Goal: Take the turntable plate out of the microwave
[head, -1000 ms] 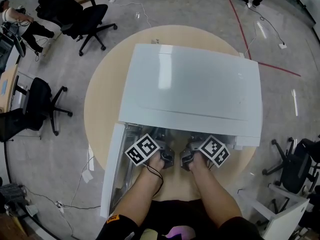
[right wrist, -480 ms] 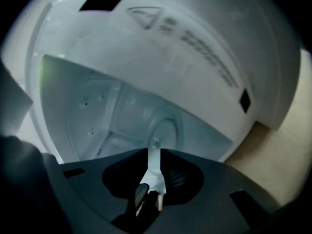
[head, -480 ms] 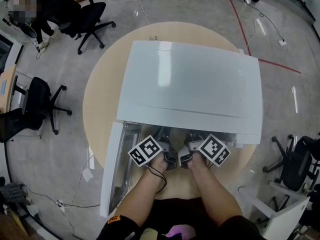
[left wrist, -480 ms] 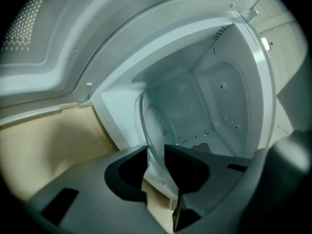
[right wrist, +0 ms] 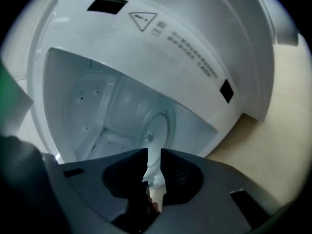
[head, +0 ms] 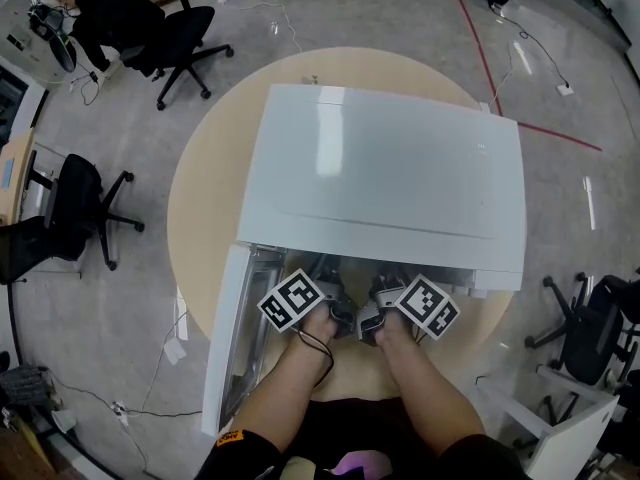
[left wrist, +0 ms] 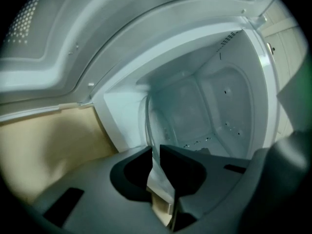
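Closing just now on the left: left gripper (left wrist: 154,148) drawn in from wide to a narrow gap, with the glassy rim of the turntable plate (left wrist: 149,126) caught between the pads. Otherwise hardly shifted from a second ago, both hands at the same spot by the opening. Lies wholly inside the cavity of the microwave (head: 380,168), near edge just at the mouth. Looks pinched by the right gripper (right wrist: 154,151) as well, jaws almost together on another part of the same rim. Further out, door (head: 226,338) swung wide to the left, and round table (head: 200,198) underneath.

Reads as the grasp step, only just made; nothing drawn out yet. Calls next for a slight lift clear of the hub, then a straight pull toward the body, with both grips kept level and matched so as not to tilt or twist the glass.
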A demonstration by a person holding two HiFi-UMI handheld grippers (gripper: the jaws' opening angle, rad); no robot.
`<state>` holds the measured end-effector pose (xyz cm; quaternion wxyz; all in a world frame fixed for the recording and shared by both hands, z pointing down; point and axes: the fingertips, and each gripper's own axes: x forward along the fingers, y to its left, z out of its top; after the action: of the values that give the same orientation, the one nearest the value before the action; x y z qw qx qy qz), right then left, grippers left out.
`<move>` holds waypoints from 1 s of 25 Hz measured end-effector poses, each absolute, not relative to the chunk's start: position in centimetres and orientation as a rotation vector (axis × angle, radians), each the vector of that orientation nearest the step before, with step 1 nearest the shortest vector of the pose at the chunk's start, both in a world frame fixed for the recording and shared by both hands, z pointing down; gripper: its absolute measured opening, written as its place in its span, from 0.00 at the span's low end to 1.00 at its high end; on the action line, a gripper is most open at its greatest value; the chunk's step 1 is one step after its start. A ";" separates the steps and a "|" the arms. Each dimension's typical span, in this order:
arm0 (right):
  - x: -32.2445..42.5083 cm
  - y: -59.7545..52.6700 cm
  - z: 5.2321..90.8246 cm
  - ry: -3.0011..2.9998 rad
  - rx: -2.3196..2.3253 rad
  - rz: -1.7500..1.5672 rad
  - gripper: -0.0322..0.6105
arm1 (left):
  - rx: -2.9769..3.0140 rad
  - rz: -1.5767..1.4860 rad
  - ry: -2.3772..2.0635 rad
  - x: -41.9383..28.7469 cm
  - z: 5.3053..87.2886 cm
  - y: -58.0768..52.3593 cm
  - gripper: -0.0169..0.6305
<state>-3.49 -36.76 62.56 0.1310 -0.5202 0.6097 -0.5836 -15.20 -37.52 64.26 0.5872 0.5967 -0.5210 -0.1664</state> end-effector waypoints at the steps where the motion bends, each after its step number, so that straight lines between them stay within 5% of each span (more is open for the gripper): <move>1: -3.4 -36.4 63.0 1.759 -1.515 -1.710 0.20 | 1.393 -0.389 -1.212 -15.2 64.2 -37.5 0.18; 19: -4.2 -37.7 64.5 1.622 -1.370 -1.825 0.19 | 1.425 -0.384 -1.186 -14.9 63.0 -37.6 0.17; 25: -4.0 -37.5 64.7 1.548 -1.290 -1.810 0.12 | 1.411 -0.398 -1.175 -14.9 63.6 -37.3 0.17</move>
<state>-4.05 -37.52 64.66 0.2149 -0.4651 0.5583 -0.6525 -14.93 -37.29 63.61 0.5905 0.6061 -0.5047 -0.1709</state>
